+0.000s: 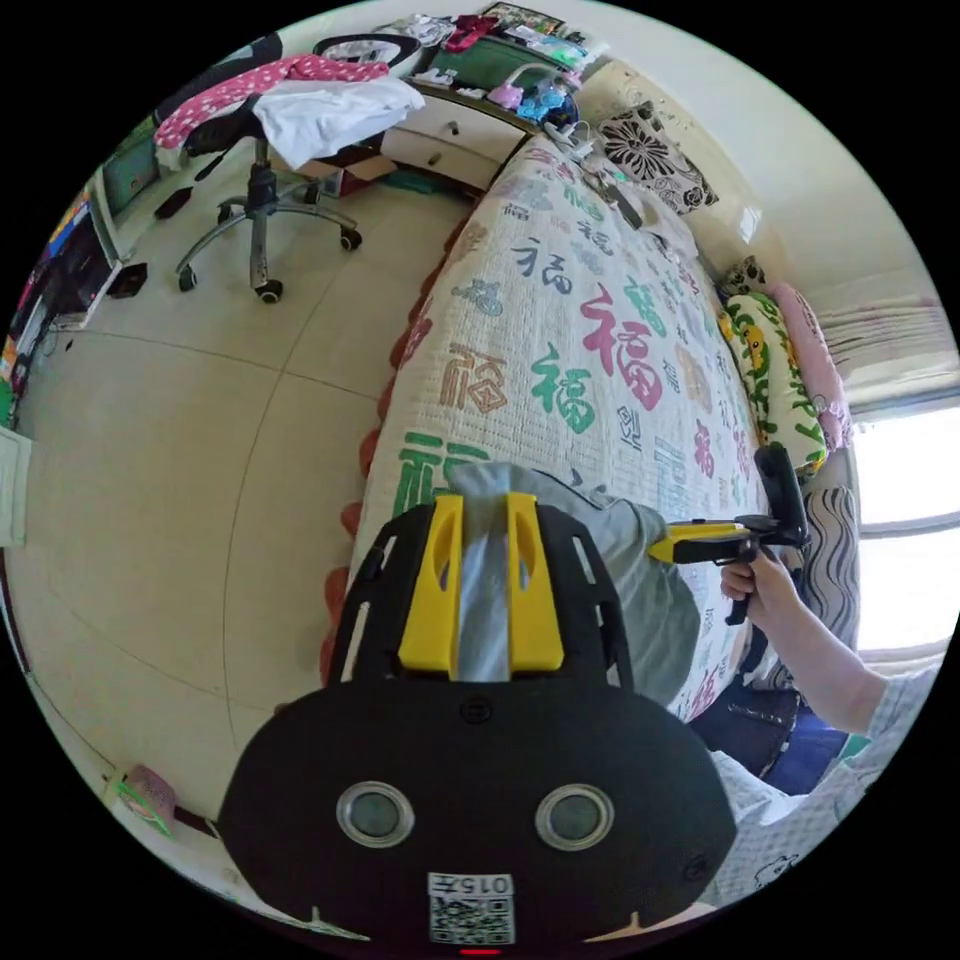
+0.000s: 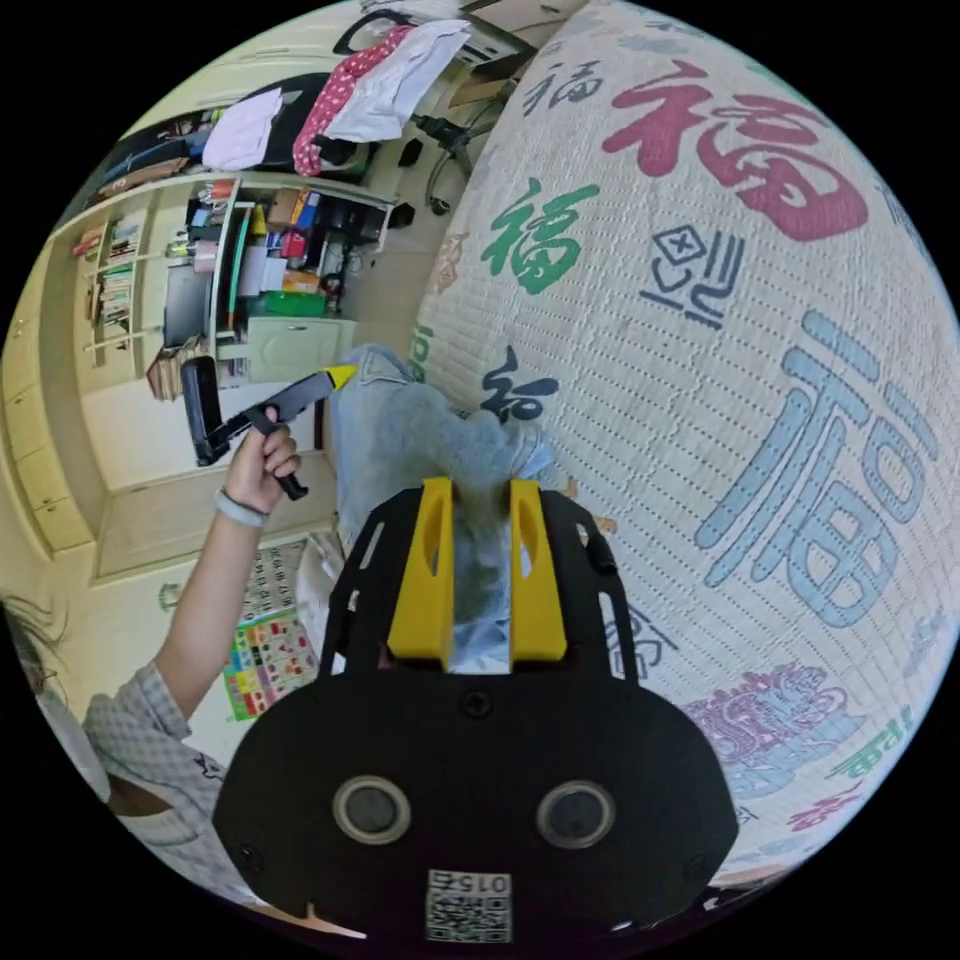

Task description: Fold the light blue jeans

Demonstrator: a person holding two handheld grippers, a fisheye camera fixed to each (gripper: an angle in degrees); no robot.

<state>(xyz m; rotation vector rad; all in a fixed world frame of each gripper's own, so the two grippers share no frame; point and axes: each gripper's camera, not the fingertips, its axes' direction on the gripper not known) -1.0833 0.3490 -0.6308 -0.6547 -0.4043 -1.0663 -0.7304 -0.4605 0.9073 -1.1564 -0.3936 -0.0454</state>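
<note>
Stretching between both tools, the light blue denim jeans [image 1: 640,590] hang over the near edge of the quilted character-print bedspread [image 1: 600,330]. The left gripper [image 1: 483,590] and right gripper [image 2: 478,575] each pinch one end, equally close.

We see the light blue jeans [image 1: 640,590] bunched and hanging at the edge of the bed [image 1: 600,350], pale denim stretched between two pinched ends, draping down over the bed's side.
</note>
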